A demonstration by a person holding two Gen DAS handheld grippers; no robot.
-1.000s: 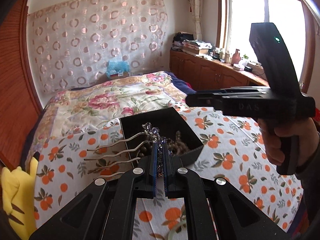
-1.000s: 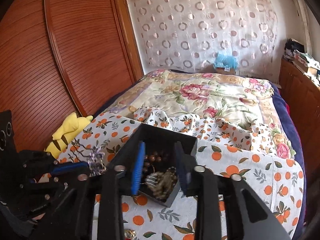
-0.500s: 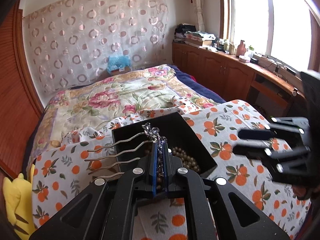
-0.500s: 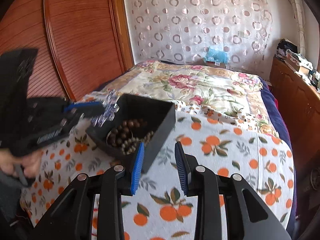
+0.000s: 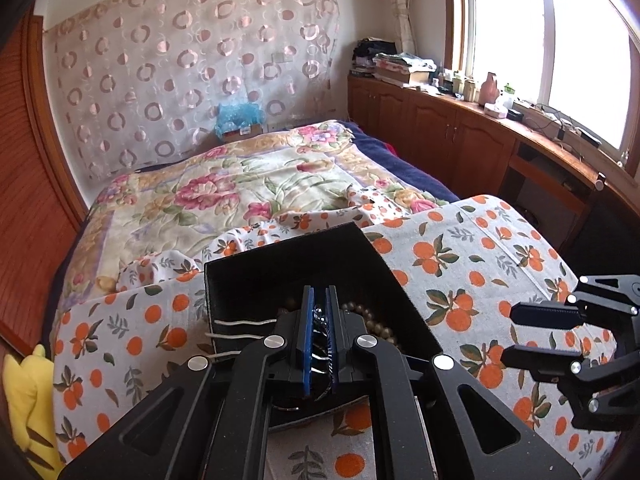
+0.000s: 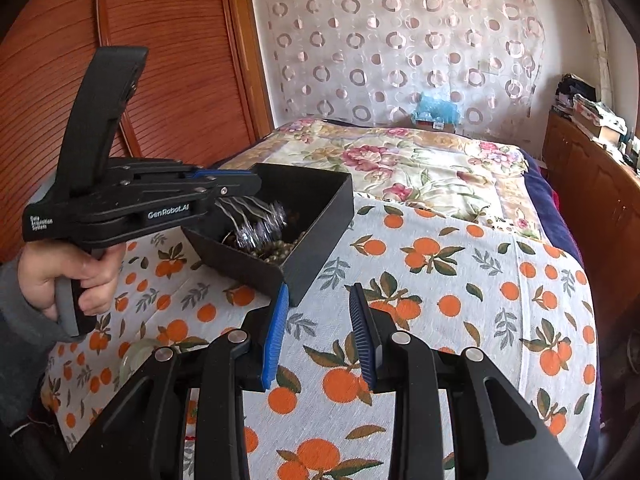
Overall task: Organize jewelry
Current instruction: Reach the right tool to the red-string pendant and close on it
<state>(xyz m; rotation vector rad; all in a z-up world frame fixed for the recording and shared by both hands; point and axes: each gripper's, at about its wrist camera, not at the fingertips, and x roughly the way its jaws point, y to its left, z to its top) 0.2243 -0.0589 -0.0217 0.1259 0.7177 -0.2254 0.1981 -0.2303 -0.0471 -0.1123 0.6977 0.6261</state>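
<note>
My left gripper (image 5: 319,300) is shut on a silver hair comb (image 5: 240,326) with a jewelled top and wavy prongs. It holds the comb inside the open black box (image 5: 256,276) on the orange-print cloth. In the right wrist view the comb (image 6: 258,226) hangs over the box (image 6: 320,236), just above the brown bead strands (image 6: 280,252). Its prongs point left past the box wall. My right gripper (image 6: 320,304) is open and empty, low over the cloth by the box's near corner. It also shows at the right edge of the left wrist view (image 5: 536,332).
The box sits on an orange-print cloth (image 6: 460,300) spread over a bed with a floral quilt (image 5: 240,188). A pale green bangle (image 6: 138,354) lies on the cloth at the left. A yellow plush toy (image 5: 24,400) lies at the bed's left edge. Wooden cabinets (image 5: 440,128) line the right wall.
My left gripper has lowered the comb into the box. My right gripper has pulled back to the right of the box and come down close to the cloth.
</note>
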